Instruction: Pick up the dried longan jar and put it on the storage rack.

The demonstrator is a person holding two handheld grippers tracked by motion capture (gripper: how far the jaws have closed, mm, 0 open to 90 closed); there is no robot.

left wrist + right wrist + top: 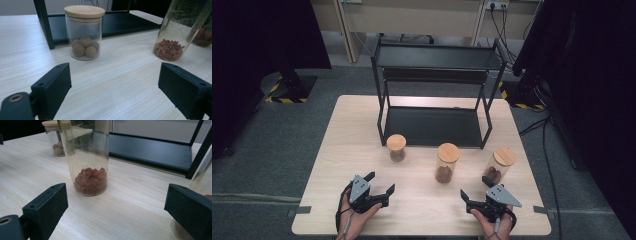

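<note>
Left gripper (381,184) and right gripper (474,192): I see both spread wide, nothing between the jaws, low over the table (357,150) near edge. Three lidded jars just past them: short jar (396,148) with brown balls, middle jar (446,163), right jar (498,165). One black two-tier shelf (434,90) behind.

Both hands came in from the near edge of the counter (362,125), each holding a gripper low over it. The left gripper (379,186) pointed forward and slightly inward, its fingers (53,85) spread wide with nothing between them. The right gripper (476,189) matched it, fingers (47,206) equally parted and empty.
</note>
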